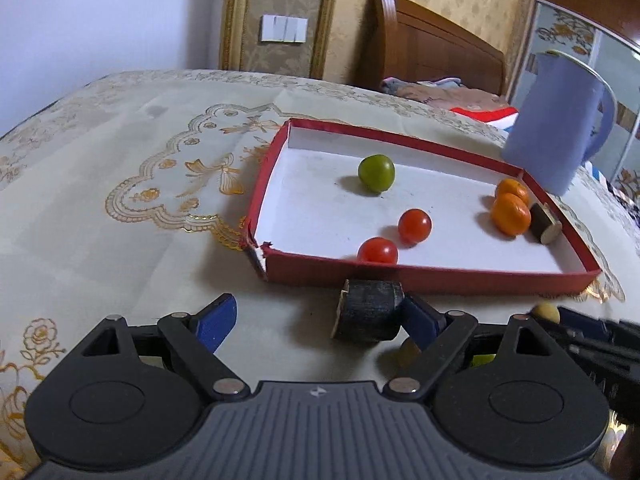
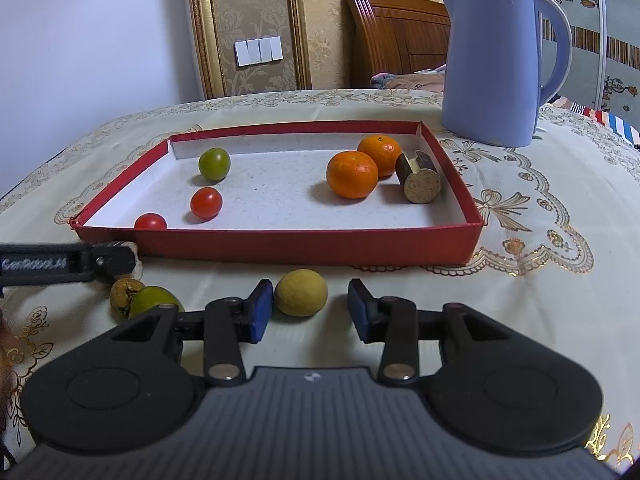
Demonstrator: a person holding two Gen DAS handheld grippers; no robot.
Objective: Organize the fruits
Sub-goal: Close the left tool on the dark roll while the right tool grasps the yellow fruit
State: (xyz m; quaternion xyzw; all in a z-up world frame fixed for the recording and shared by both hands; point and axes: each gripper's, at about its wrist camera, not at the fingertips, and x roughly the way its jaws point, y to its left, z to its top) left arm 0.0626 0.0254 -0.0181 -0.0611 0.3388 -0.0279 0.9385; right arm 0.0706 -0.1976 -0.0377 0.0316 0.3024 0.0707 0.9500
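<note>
A red tray [image 1: 420, 278] [image 2: 280, 246] on the tablecloth holds a green fruit [image 1: 376, 173] [image 2: 214, 164], two red tomatoes [image 1: 415, 225] [image 2: 206, 202], two oranges [image 1: 510, 214] [image 2: 352, 174] and a small wooden cylinder [image 1: 545, 224] [image 2: 418, 178]. My left gripper [image 1: 318, 318] stands open before the tray; a dark wooden cylinder [image 1: 370, 314] lies between its fingers against the right pad. My right gripper [image 2: 310, 312] is open around a yellow fruit [image 2: 301, 293] [image 1: 545, 311], which touches the left pad with a gap to the right one.
A blue kettle [image 1: 556, 128] [image 2: 492, 60] stands behind the tray's right corner. A brownish fruit [image 2: 122, 290] and a green fruit [image 2: 154, 299] lie on the cloth left of the right gripper, under the left gripper's finger [image 2: 108, 260]. A bed headboard [image 2: 396, 36] is beyond the table.
</note>
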